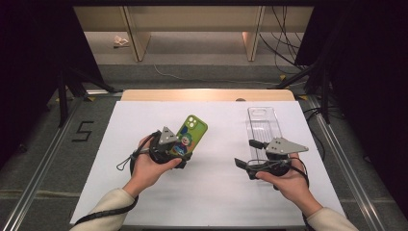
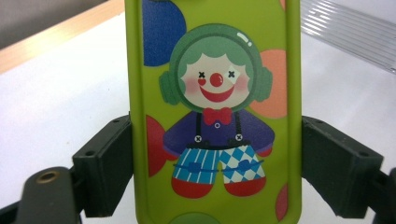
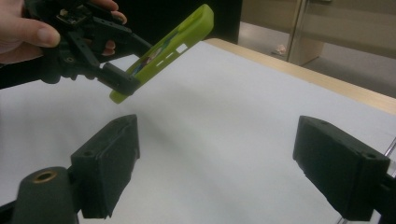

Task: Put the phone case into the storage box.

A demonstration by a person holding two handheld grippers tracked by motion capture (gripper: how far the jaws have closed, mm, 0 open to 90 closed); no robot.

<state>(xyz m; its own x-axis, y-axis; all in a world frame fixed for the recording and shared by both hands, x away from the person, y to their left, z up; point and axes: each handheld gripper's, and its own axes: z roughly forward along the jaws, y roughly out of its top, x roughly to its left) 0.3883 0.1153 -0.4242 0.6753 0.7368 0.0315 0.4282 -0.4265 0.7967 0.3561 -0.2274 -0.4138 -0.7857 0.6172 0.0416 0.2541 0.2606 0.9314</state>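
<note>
A lime-green phone case [image 1: 188, 135] printed with a clown is held by its lower end in my left gripper [image 1: 180, 154], left of the table's middle. In the left gripper view both jaws press the side edges of the case [image 2: 215, 107]. The right gripper view shows the case [image 3: 163, 51] lifted off the sheet and tilted upward. A clear plastic phone case [image 1: 263, 126] lies flat at the right. Just in front of it, my right gripper [image 1: 248, 153] points left, open, with nothing between its jaws [image 3: 224, 163].
A white sheet [image 1: 144, 192] covers the table, with a wooden strip [image 1: 207, 95] showing along the far edge. The ribbed clear case [image 2: 350, 32] lies beyond the green one. Black stands and cables [image 1: 308, 72] flank the table on the floor.
</note>
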